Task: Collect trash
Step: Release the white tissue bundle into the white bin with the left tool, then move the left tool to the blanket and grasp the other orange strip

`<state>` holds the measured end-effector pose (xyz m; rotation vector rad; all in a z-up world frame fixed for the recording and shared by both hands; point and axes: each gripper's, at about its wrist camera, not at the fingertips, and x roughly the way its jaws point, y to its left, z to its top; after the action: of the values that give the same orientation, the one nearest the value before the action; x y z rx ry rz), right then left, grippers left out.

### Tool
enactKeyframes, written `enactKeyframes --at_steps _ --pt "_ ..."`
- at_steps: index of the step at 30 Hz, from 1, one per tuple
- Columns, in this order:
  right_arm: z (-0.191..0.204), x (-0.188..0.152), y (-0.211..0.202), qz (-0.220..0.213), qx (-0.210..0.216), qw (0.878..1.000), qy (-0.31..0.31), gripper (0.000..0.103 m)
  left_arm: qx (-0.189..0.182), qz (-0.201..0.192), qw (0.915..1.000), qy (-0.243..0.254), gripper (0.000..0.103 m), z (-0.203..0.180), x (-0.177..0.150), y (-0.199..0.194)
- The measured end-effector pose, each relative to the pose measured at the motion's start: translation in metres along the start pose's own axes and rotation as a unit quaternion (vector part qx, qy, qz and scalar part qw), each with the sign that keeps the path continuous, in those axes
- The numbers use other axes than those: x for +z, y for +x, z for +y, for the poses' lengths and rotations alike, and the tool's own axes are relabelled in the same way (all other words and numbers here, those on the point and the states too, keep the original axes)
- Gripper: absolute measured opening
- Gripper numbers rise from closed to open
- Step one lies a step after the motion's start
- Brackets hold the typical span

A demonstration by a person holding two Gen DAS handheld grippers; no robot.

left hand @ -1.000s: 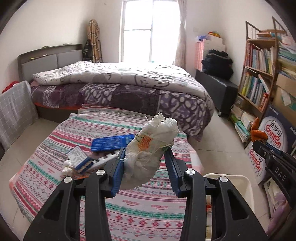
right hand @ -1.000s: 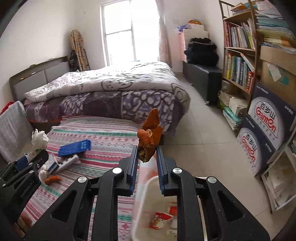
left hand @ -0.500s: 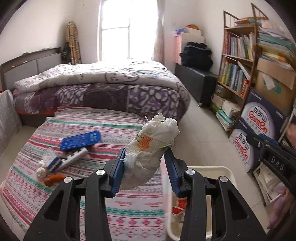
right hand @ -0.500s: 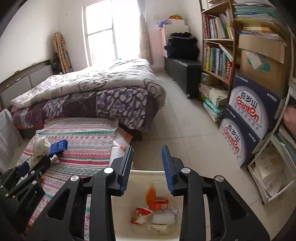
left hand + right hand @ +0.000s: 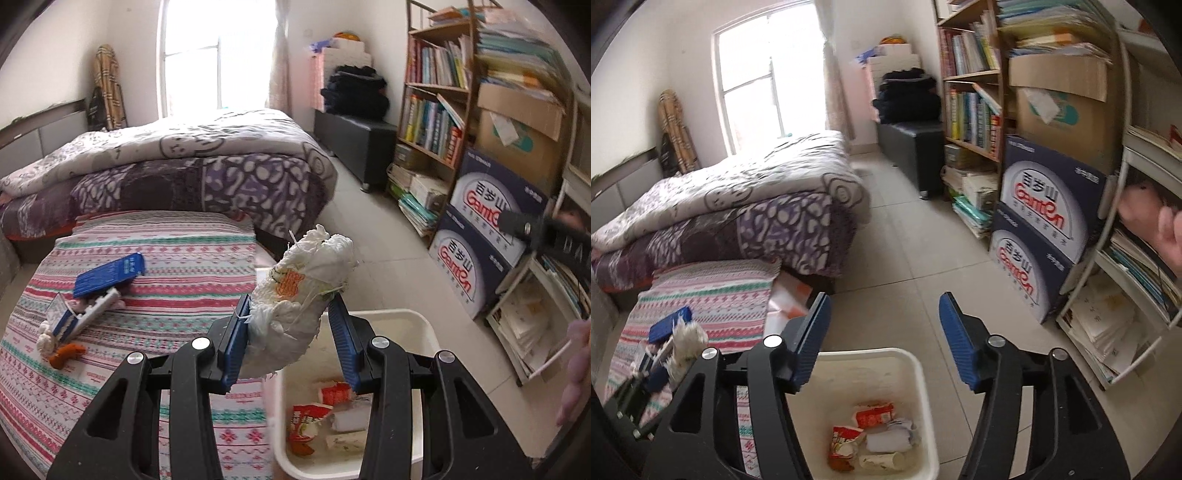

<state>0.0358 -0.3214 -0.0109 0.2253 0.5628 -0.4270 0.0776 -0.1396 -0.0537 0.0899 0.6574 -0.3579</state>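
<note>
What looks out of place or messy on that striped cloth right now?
Several scraps lie scattered on the striped cloth: a blue packet, a white stick-like piece partly under it, a small blue-and-white wrapper and an orange scrap. They sit loose near its left edge, not in the white bin.

Left gripper (image 5: 290, 338): black arms, blue ribbed pads on the jaws.
Right gripper (image 5: 882, 334): black arms, blue pads.
Crumpled wad (image 5: 301, 299): white, with an orange patch and thin green marks.
Bin (image 5: 923, 387): cream white; red-and-white wrappers (image 5: 873, 413) and white paper are seen inside.
Tabletop cloth (image 5: 177, 258): white with pink, red and green stripes and small flower motifs.
Flat packet (image 5: 109, 275): blue.
Small scrap (image 5: 66, 354): orange.
Quilt (image 5: 192, 147): white-grey with drawn faces, above purple and white patches.
Cartons (image 5: 1049, 206): dark blue, white oval, red letters.
Floor (image 5: 905, 258): beige tiles.
</note>
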Motion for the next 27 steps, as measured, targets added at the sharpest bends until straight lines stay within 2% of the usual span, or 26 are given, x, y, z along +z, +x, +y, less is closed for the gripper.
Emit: enactKeyframes --at_steps 11,12,13,15,16,27 --pt "-0.032 0.005 -0.004 -0.018 -0.052 0.998 0.035 0.088 -0.039 0.025 0.9988 0.015 0.044 -0.028 -0.010 0.011" --pt "-0.034 0.005 -0.003 -0.018 -0.057 0.997 0.038 0.092 -0.043 0.028 0.9986 0.015 0.045 -0.030 -0.010 0.012" --pt "-0.036 0.005 -0.003 -0.018 -0.062 0.997 0.040 0.093 -0.047 0.032 0.9983 0.015 0.051 -0.031 -0.011 0.013" --pt "-0.038 0.005 -0.003 -0.017 -0.067 0.997 0.042 0.095 -0.046 0.033 0.9983 0.016 0.065 -0.034 -0.011 0.014" --pt "-0.038 0.005 -0.002 -0.015 -0.069 0.997 0.041 0.095 -0.043 0.030 0.9985 0.016 0.068 -0.035 -0.012 0.013" --pt "-0.028 0.004 0.000 -0.002 -0.072 0.996 0.044 0.096 -0.035 0.033 0.9988 0.012 0.073 -0.029 -0.011 0.011"
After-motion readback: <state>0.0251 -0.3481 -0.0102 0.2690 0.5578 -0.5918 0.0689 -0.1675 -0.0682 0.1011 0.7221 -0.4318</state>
